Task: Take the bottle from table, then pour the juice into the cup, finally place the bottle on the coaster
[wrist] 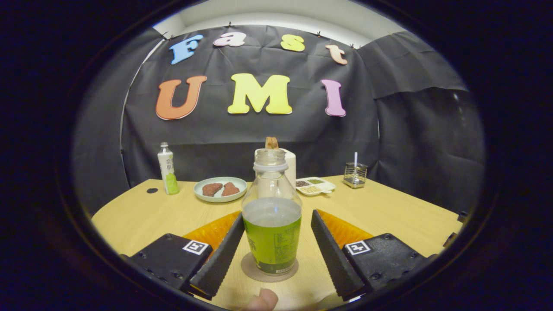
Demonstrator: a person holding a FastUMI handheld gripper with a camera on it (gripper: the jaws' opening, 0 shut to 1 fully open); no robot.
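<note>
A clear, uncapped bottle (271,216) with a green label and greenish juice stands upright on a round brown coaster (248,268) on the wooden table (389,216). My gripper (276,214) is open, one finger on each side of the bottle. The left finger's tip is close against the bottle's side, while a small gap shows at the right finger. Directly behind the bottle stands a white container (290,166) with a brown piece on top, partly hidden by the bottle's neck.
A white and green bottle (167,170) stands at the back left. A pale plate (220,189) with brown pieces, a divided tray (314,185) and a wire holder (355,174) line the back. A person's fingertip (263,300) shows below the coaster.
</note>
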